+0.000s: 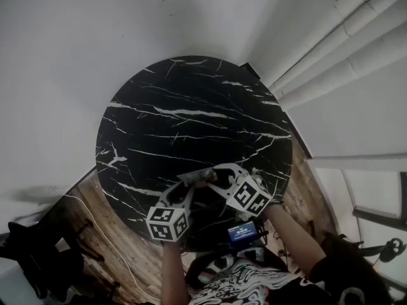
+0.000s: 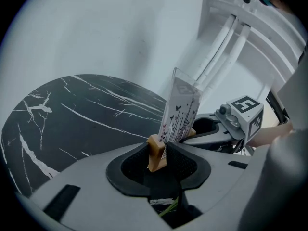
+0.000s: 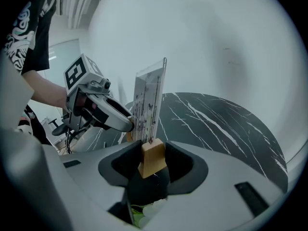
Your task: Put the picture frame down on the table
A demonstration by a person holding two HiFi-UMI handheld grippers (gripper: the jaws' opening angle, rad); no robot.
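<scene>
The picture frame [image 1: 202, 177] is a clear upright panel with a printed card, set in small wooden foot blocks. It hangs over the near edge of the round black marble table [image 1: 191, 107]. My left gripper [image 1: 189, 187] is shut on one wooden foot [image 2: 156, 154], and the panel [image 2: 180, 110] rises upright ahead of the jaws. My right gripper [image 1: 219, 174] is shut on the other foot [image 3: 151, 160] from the opposite side, below the panel [image 3: 150, 102]. Each gripper shows in the other's view: the right one [image 2: 216, 129] and the left one [image 3: 108, 114]. Whether the frame touches the tabletop is hidden.
The marble top [image 2: 72, 109] stretches away beyond the frame. Wooden floor [image 1: 108, 234] with a cable lies below the table's near edge. White wall surrounds the far side, with white ribbed panels [image 1: 343, 49] at the right. Dark equipment [image 1: 32, 246] sits at the lower left.
</scene>
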